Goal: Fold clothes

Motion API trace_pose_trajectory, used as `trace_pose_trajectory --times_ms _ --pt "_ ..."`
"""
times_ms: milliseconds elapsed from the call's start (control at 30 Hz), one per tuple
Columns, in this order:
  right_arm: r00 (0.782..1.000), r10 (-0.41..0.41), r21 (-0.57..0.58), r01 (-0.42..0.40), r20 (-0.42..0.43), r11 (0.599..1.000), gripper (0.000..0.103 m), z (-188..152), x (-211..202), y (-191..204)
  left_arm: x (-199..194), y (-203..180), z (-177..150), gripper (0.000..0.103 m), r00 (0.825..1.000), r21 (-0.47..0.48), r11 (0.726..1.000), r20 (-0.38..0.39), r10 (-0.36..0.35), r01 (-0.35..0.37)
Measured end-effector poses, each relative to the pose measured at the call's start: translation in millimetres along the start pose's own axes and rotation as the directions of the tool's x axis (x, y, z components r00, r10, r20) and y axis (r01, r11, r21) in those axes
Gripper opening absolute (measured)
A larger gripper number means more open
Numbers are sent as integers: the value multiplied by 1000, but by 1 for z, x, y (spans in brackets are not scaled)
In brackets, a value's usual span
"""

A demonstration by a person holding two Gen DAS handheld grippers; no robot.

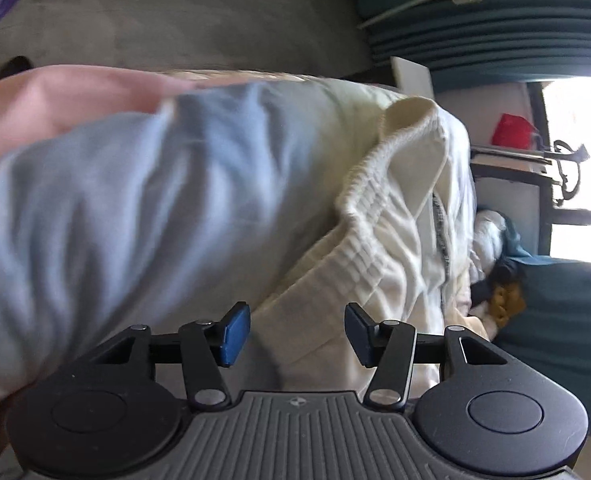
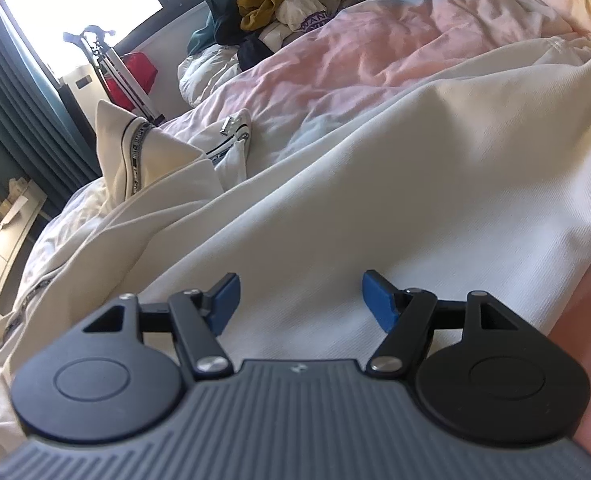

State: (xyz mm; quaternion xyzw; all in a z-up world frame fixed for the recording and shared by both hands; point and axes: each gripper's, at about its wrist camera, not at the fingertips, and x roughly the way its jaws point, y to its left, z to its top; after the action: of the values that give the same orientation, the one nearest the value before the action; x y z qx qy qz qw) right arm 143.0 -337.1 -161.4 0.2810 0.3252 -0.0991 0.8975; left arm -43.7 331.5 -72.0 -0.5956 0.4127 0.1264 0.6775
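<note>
The cream top (image 2: 335,184) is spread on the bed (image 2: 375,60), not yet folded. Both hand-held grippers (image 1: 297,334) (image 2: 300,300) are held apart, empty.

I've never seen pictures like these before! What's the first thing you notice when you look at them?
A big cream-white garment fills the middle of the right wrist view, spread over a rumpled pink bed cover. Just in front of each camera sits a black gripper with blue pads, the left gripper and the right gripper, both open over the cloth. Far back by the bright window lies a heap of clothes.
</note>
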Motion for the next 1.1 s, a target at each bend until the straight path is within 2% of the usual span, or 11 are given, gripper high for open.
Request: trace_pose_trajectory --times_ms 167,267,467,667,833,933,1000,1100 --pt "1000 15 20 -14 -5 1000 71 0 -2 -2 5 -2 -18 57 998 2 998 -18 65 -65" --pt "1000 19 26 -19 -9 999 71 0 -2 -2 18 -13 -20 58 995 -7 995 7 104 -103" --pt "999 33 52 -32 -11 998 71 1 -2 -6 57 -30 -25 63 990 -2 990 -1 138 -138" --pt "1000 18 12 -18 -8 1000 71 -1 0 -1 66 -36 -27 64 986 -38 986 26 166 -165" --pt "1000 17 -8 -17 -8 1000 71 -2 0 2 71 -41 -31 54 986 -120 981 50 158 -151" --pt "1000 18 -12 -18 -9 1000 71 -2 0 2 78 -45 -32 51 985 -150 978 69 156 -144" --pt "1000 15 -18 -16 -8 1000 71 -3 0 2 79 -48 -32 46 984 -146 979 83 157 -144" --pt "1000 12 -27 -12 -8 1000 71 -3 1 3 71 -53 -31 29 982 -111 984 114 151 -139"
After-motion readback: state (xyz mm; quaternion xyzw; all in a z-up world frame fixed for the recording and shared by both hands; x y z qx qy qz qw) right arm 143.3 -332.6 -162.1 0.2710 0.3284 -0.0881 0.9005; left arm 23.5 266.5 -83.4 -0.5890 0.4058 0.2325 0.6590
